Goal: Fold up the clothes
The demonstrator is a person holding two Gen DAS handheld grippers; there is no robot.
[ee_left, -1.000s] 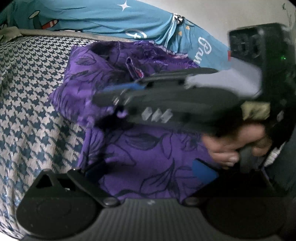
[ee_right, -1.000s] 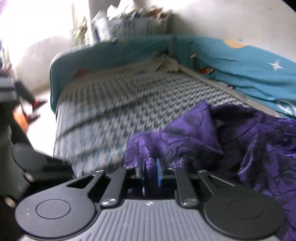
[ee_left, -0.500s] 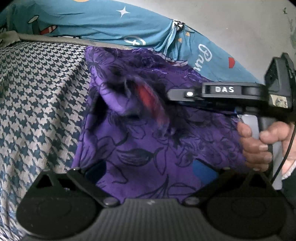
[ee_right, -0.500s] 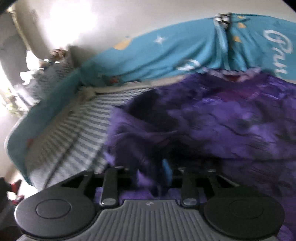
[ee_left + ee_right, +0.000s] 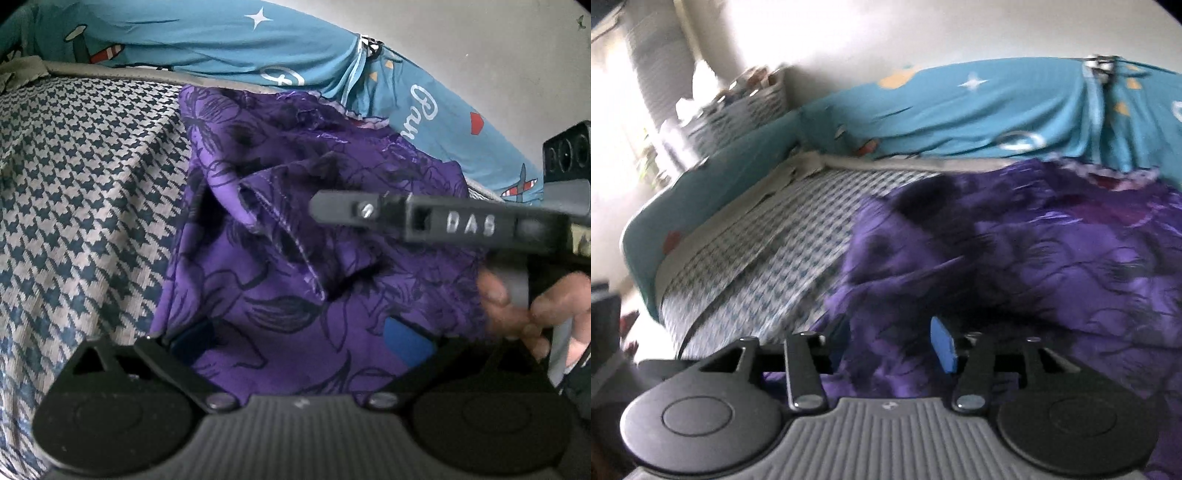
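The garment [image 5: 303, 258] lies on the bed [image 5: 81, 192], toward its right side, its far edge against the padded rail [image 5: 207, 44] that runs behind the mattress. The left claw [image 5: 303, 339] sits over the garment's near edge — the right claw [image 5: 332, 206] reaches in from the right, above the cloth.

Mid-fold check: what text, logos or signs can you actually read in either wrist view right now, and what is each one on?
"DAS": raised letters on the black body of the right gripper, seen side-on in the left wrist view.
"Pau": white cursive on the teal printed cloth bed rail; the rest of the word runs behind the gripper, so it is incomplete.
White round emblem on the same rail: not readable.
Purple floral garment: no text visible.
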